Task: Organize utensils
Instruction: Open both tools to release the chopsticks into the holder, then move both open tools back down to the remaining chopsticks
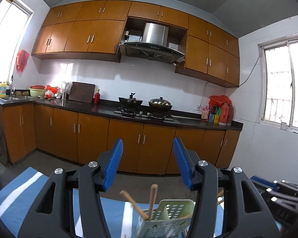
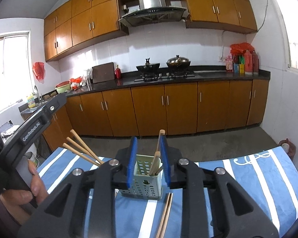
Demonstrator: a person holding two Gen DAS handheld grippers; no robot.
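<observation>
A pale green perforated utensil holder (image 2: 147, 180) stands on a blue-and-white striped cloth (image 2: 258, 178) with several wooden chopsticks (image 2: 155, 164) upright in it. My right gripper (image 2: 149, 148) is open, its blue pads on either side of the holder's top with a gap. A chopstick pair (image 2: 165, 212) lies flat on the cloth in front of the holder. More chopsticks (image 2: 83, 150) stick up at the left. My left gripper (image 1: 148, 150) is open and empty, raised above the holder (image 1: 166, 218), whose chopsticks (image 1: 152, 200) lean out below it.
The person's hand (image 2: 27, 186) holds the left gripper's handle at the left edge of the right wrist view. The table's far edge (image 2: 208, 158) drops to a grey floor. Kitchen cabinets and a stove (image 2: 164, 75) stand beyond. A dark case (image 1: 284, 194) lies at the right.
</observation>
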